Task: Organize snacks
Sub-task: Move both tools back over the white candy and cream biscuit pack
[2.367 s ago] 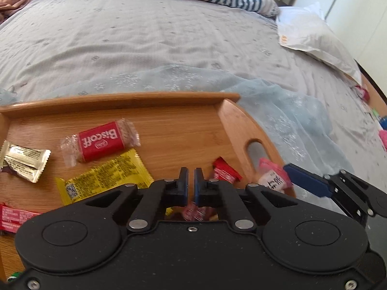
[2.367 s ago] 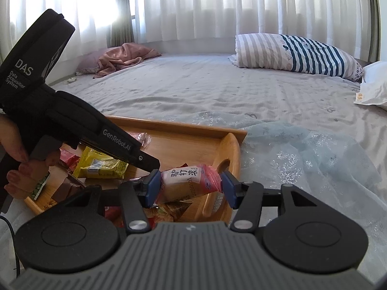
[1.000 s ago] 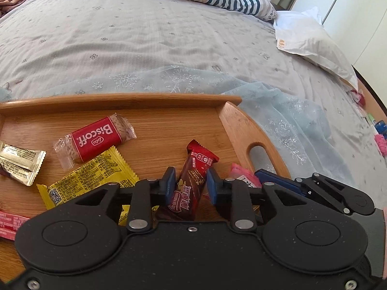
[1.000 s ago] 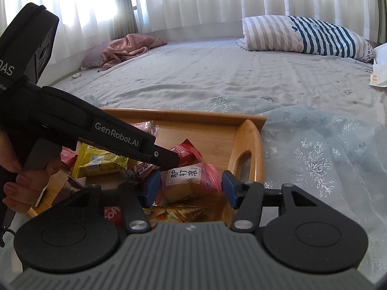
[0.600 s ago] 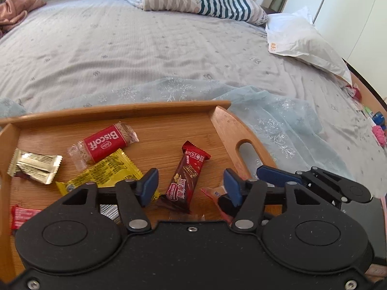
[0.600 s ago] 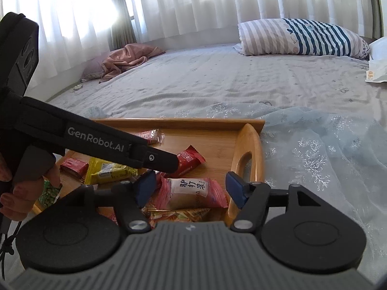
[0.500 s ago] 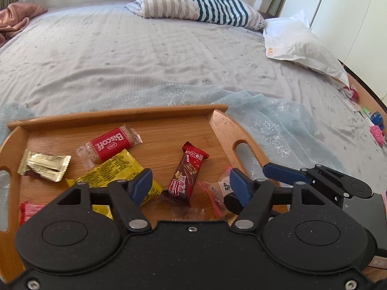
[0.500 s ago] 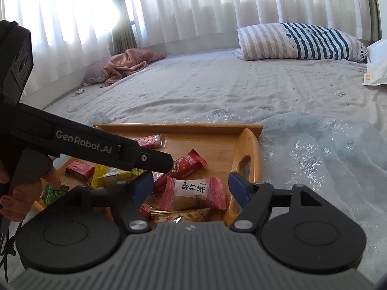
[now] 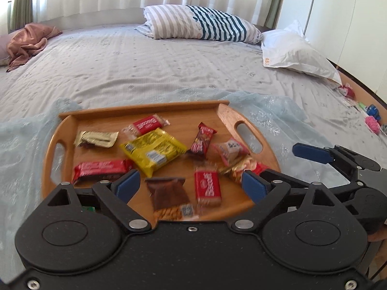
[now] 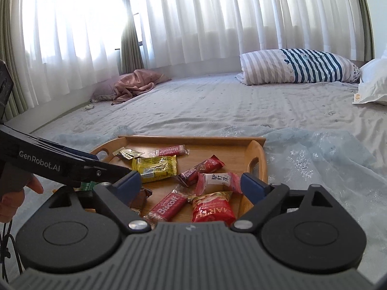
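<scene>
My left gripper (image 9: 191,184) hangs at the bottom of its frame, jaws wide and holding nothing, above a wooden tray (image 9: 232,117) at center. My right gripper (image 10: 191,184), jaws equally wide and bare, fills the lower half of its own view. The snacks lie scattered inside the tray: a yellow packet (image 9: 153,151) at middle, a red Biscoff bar (image 9: 208,184) toward the lower edge, a pink candy (image 10: 219,181) right of center.

Wooden tray (image 9: 227,114) — smooth, satin sheen. Snack wrappers (image 9: 154,151) glossy plastic film. Bed (image 9: 145,65) cover matt woven cloth; blue fabric (image 10: 314,159) sheer, glittery.
</scene>
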Action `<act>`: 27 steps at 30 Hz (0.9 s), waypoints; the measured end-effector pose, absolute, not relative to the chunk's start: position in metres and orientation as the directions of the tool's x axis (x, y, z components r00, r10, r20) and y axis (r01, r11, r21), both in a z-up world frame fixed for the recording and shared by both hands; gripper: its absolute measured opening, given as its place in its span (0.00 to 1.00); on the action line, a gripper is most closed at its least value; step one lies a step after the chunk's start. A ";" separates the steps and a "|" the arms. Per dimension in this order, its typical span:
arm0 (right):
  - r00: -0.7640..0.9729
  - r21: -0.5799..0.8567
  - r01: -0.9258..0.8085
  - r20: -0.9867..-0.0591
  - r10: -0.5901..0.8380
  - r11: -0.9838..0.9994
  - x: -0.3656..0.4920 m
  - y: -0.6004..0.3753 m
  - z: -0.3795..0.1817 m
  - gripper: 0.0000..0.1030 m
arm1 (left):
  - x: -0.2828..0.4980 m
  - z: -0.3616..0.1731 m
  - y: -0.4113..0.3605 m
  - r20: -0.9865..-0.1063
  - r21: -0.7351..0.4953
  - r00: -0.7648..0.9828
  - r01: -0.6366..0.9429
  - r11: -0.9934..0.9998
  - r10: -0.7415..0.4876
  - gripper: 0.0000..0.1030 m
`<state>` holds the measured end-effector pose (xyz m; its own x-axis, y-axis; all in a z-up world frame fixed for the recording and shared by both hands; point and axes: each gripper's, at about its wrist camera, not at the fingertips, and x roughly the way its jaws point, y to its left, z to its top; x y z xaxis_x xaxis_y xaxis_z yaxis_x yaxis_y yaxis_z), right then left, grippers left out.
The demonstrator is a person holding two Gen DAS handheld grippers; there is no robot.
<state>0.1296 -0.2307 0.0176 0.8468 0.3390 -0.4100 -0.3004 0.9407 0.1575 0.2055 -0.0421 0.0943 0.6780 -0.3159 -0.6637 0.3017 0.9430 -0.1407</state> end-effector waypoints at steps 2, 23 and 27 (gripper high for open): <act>0.850 0.150 -0.300 -0.405 0.336 0.942 0.120 -0.227 0.017 0.99 | 0.193 0.093 -0.033 -0.666 -0.147 0.676 0.296 0.944 -0.316 0.88; 0.795 0.279 -0.284 -0.467 0.388 0.917 0.072 -0.220 -0.045 1.00 | 0.114 0.043 -0.007 -0.645 -0.101 0.718 0.260 0.960 -0.262 0.92; 0.794 0.288 -0.281 -0.466 0.390 0.915 0.070 -0.219 -0.050 1.00 | 0.112 0.033 -0.009 -0.659 -0.076 0.711 0.262 0.962 -0.245 0.92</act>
<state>0.0702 -0.2189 -0.0501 0.7938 0.3904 -0.4663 -0.2811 0.9154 0.2880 0.1118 -0.0095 0.0333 0.7110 -0.2451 -0.6591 0.2616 0.9622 -0.0756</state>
